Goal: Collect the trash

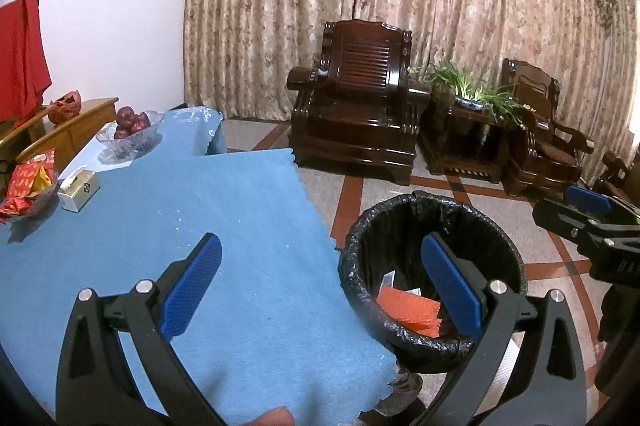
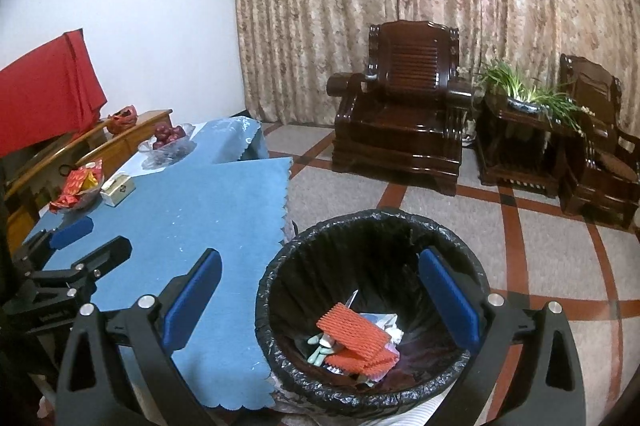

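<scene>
Both your grippers' jaws are spread and empty above the bin (image 2: 372, 310), where the light, crushable orange wrapper (image 2: 354, 336) lies.

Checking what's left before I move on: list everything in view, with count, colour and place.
Trash bin: 1, black liner, on the floor beside the table.
Orange foam netting: 2 pieces or so, in the bin with paper scraps.
Tablecloth: 1, blue, covers the table.
Small box: 1, white-green, far left of the table.
Snack dish: 1, red wrappers, beside the box.
Fruit bowl: 1, glass, dark red fruit, table's far end.
Armchairs: 2, dark wood, by the curtain.
Left gripper: open, empty.
Right gripper: open, above the bin.
</scene>
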